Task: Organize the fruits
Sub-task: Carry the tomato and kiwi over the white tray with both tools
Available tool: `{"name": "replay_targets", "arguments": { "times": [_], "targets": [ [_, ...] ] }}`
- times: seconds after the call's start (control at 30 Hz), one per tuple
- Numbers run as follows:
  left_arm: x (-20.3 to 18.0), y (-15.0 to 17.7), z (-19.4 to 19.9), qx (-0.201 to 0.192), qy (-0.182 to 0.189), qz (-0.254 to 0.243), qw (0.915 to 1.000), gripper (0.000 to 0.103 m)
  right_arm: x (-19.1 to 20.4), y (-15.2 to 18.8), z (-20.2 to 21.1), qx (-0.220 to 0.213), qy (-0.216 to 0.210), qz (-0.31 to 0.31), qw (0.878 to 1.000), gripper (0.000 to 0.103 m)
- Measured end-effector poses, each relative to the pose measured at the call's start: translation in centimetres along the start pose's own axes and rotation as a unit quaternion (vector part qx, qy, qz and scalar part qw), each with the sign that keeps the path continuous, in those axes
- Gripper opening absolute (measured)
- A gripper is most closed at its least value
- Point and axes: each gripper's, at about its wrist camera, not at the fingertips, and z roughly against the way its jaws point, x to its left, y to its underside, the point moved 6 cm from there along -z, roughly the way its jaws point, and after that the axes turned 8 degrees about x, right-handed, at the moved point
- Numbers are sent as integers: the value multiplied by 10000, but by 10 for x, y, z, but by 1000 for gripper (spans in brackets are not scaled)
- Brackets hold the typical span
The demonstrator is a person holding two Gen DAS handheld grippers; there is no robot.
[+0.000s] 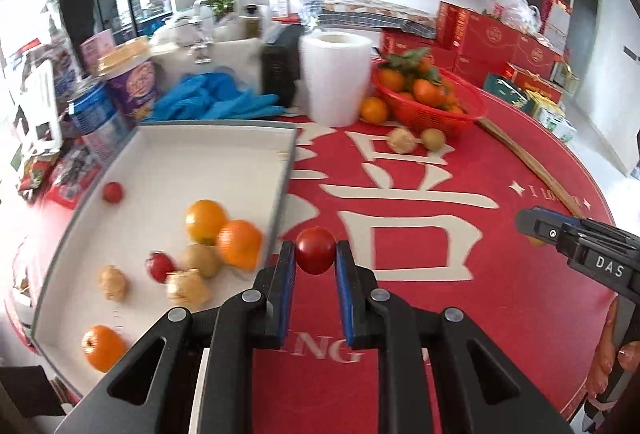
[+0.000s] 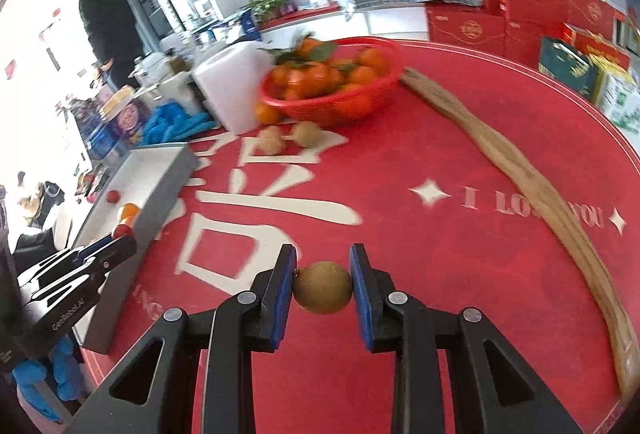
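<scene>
My left gripper (image 1: 315,249) is shut on a small red tomato (image 1: 315,251), held above the red tablecloth just right of the white tray (image 1: 224,142). The tray holds several oranges (image 1: 205,220), small red tomatoes (image 1: 112,192), a kiwi (image 1: 201,260) and knobbly tan fruits (image 1: 113,282). In the right wrist view my right gripper (image 2: 323,292) is shut on a brown-green kiwi (image 2: 323,292) over the tablecloth. The left gripper (image 2: 120,240) shows there at the tray's near corner (image 2: 168,190). The right gripper's body (image 1: 576,238) enters the left wrist view from the right.
A red basket (image 1: 430,106) of leafy mandarins stands at the back, with a loose orange (image 1: 374,110), a tan fruit (image 1: 402,140) and a kiwi (image 1: 433,139) in front. A paper roll (image 1: 335,78), blue gloves (image 1: 208,100), cans and a wooden stick (image 2: 520,170) lie around. A person (image 2: 106,30) stands far left.
</scene>
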Motion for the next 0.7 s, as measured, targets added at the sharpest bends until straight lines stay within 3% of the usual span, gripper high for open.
{"name": "replay_targets", "arguments": {
  "times": [0.5, 0.7],
  "targets": [
    [110, 11, 8, -68, -454, 846, 9954, 21, 136, -21, -39, 454, -590, 957, 9926, 29],
    [131, 19, 2, 13, -587, 978, 9935, 21, 185, -24, -58, 675, -781, 1283, 9864, 29]
  ]
}}
